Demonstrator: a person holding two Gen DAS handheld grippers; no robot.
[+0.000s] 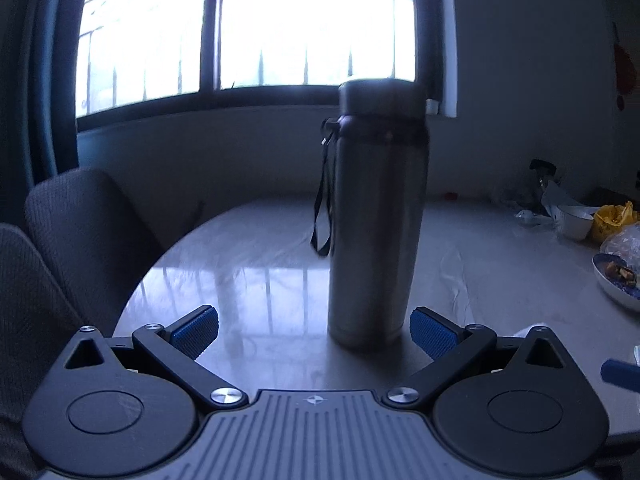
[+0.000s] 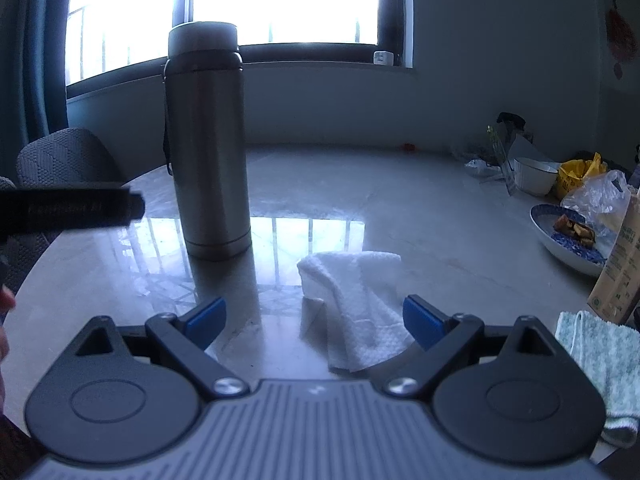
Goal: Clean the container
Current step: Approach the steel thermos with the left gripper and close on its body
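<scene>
The steel flask (image 1: 378,216) stands upright just ahead of the left gripper (image 1: 314,330), wide open and empty; the white cloth (image 2: 352,308) lies between the right gripper's (image 2: 315,320) spread, empty fingers.

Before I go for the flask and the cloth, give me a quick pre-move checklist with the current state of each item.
1. Left gripper open: ok.
2. Flask upright on the table, lid on: ok.
3. Flask centred between the left fingers: not ok, it stands toward the right finger and ahead of the tips.
4. Right gripper open: ok.
5. White cloth between the right fingers, flat on the table: ok.
6. Dirt on the flask: cannot tell, backlit.
</scene>
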